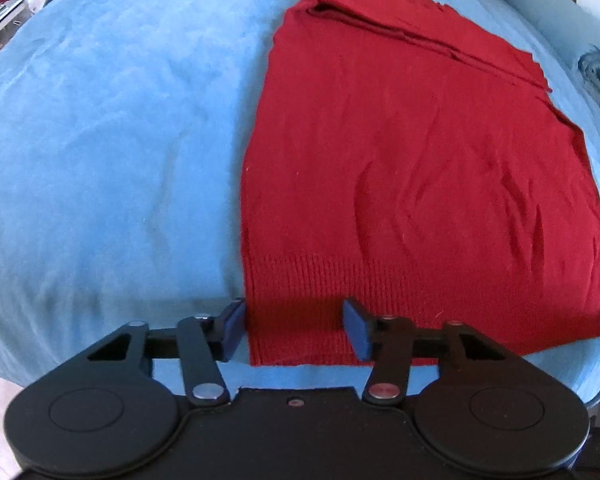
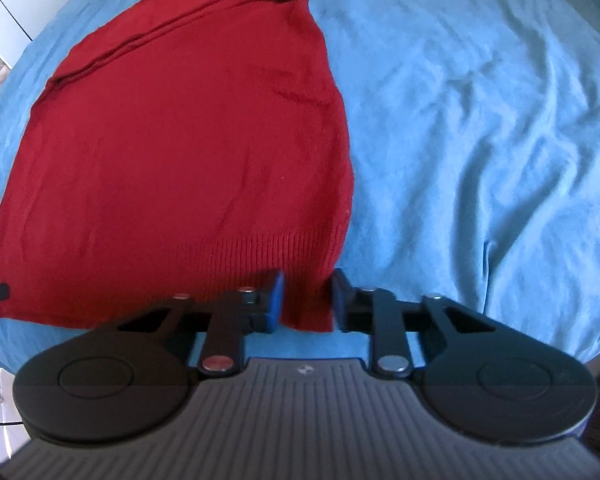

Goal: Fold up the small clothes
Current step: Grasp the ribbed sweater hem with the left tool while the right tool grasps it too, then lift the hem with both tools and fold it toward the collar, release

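With both grippers down at the near hem, red sweater (image 1: 412,168) lying flat on blue bed cover (image 1: 100,140), sleeves apparently folded in as layered bands along the far end. Ribbed hem closest to the fingers in both views.

Left gripper (image 1: 296,330): fingers apart, wide gap, straddling the hem's left corner; left finger (image 1: 234,328) right at the sweater's side edge, right finger (image 1: 358,330) over the ribbing. Not clamped yet. Cannot tell if the lower tips are under the cloth or just resting on top.

Right gripper (image 2: 306,304): fingers apart too, narrower gap, hem's right corner sitting between them; left finger (image 2: 272,304) over the ribbing, right finger (image 2: 342,304) just past the side edge, over the bed cover. No pinch visible.

Likely step: grab both hem corners, carry the hem away toward the far end for a half fold.

Risks, as judged:
- closing on top layer only, so front and back separate and the fold goes lopsided
- pinching bed cover along with the knit, dragging the cover up
- corner slipping out on the right, since the grip sits very near the side edge
- uneven lift between the two sides, skewing the fold and shifting the tucked sleeves
- stretchy knit sagging in the middle, leaving wrinkles
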`<state>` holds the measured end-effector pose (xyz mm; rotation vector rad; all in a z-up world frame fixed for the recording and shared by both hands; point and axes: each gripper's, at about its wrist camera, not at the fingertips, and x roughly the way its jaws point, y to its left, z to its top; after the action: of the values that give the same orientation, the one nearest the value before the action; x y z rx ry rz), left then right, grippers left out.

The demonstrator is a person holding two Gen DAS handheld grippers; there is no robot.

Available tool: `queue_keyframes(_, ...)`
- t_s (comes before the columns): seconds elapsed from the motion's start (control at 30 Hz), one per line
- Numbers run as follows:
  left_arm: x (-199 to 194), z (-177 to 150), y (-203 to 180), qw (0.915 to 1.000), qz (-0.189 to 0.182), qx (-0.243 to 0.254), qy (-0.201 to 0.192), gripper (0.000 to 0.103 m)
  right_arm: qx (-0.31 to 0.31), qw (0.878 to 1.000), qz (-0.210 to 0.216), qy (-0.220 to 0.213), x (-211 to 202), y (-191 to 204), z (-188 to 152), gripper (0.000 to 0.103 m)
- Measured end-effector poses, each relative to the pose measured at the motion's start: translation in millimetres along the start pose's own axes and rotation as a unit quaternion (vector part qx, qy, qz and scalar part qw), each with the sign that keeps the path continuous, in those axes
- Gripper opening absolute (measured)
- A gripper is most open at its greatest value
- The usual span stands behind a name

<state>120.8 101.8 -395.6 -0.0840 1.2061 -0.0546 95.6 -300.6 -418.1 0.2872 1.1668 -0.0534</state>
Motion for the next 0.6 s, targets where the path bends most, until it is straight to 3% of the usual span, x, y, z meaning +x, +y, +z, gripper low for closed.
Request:
queue_keyframes(0.1,2,5,3,0.9998,-0.002,0.01,0.016,0.028,0.003,1.0,-0.002,0.008,3,0,5,0.023)
queue_keyframes(0.17,1,7,3,0.9995,-0.011,0.014,0.025,0.007,0.003,1.0,-0.004,0.012,3,2,8,0.022)
queue_keyframes(0.37,-20,28,6,0.9988,-0.031,-0.004,0.037,0.006,0.034,0.999,0.016,0.014,-14,0,25,0.02)
queue_keyframes(0.47,-46,48,5,0.9979,-0.057,-0.023,0.02,0.005,0.093,0.994,0.05,-0.004,-39,-3,48,0.02)
queue_keyframes(0.6,-80,106,6,0.9947,-0.088,-0.046,-0.026,0.005,0.132,0.986,0.092,-0.048,-76,5,96,0.02)
